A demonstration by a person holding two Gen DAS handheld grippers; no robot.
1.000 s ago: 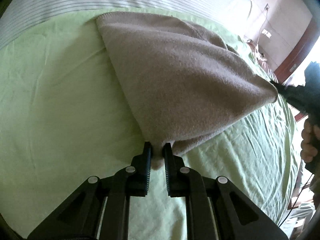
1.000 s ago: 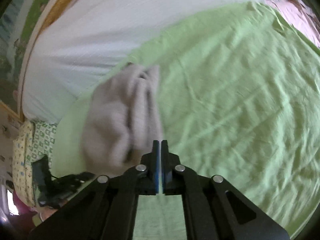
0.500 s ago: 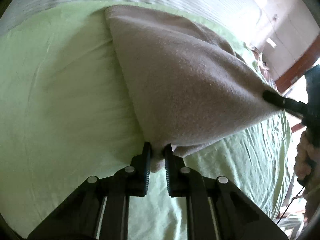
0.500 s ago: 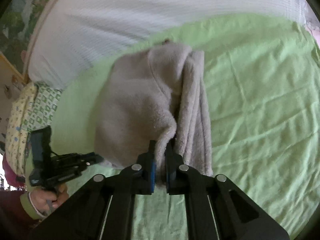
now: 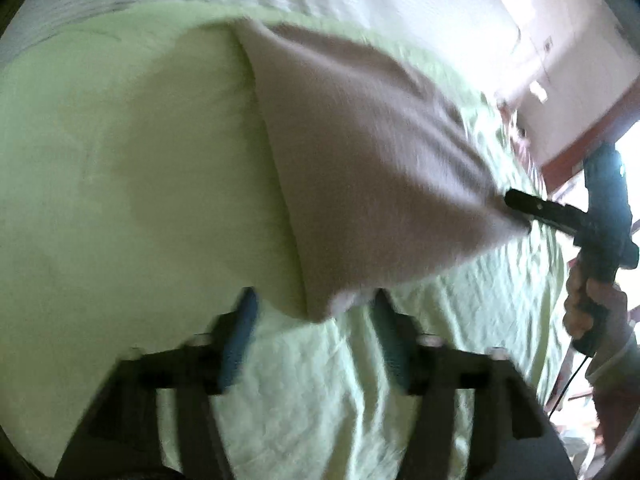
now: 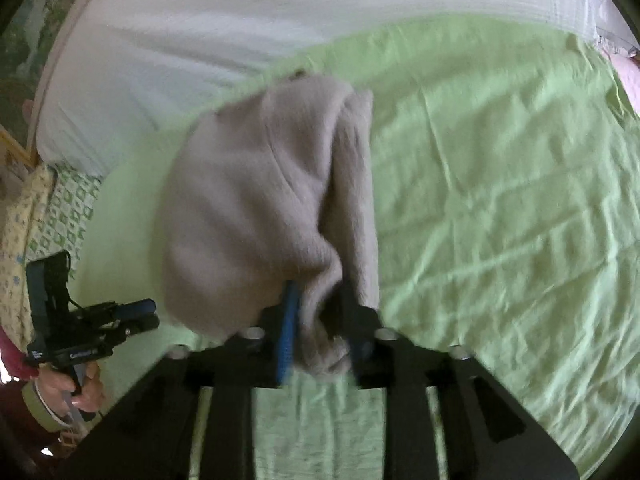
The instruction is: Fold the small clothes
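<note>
Grey garment (image 5: pixel 360 168) lay folded on the green sheet (image 5: pixel 120 180) of the bed as both the left gripper (image 5: pixel 314 332) and the right gripper (image 6: pixel 320 328), clamped a moment earlier, were spreading off its corners, apparently finishing that fold.

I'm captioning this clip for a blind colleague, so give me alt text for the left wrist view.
A folded taupe fleece garment lies on a light green bedsheet, its near corner between the opening fingers of the left gripper, which no longer pinch it. At the right edge, the black right gripper meets the garment's far corner, held by a hand. The picture is motion-blurred.
</note>
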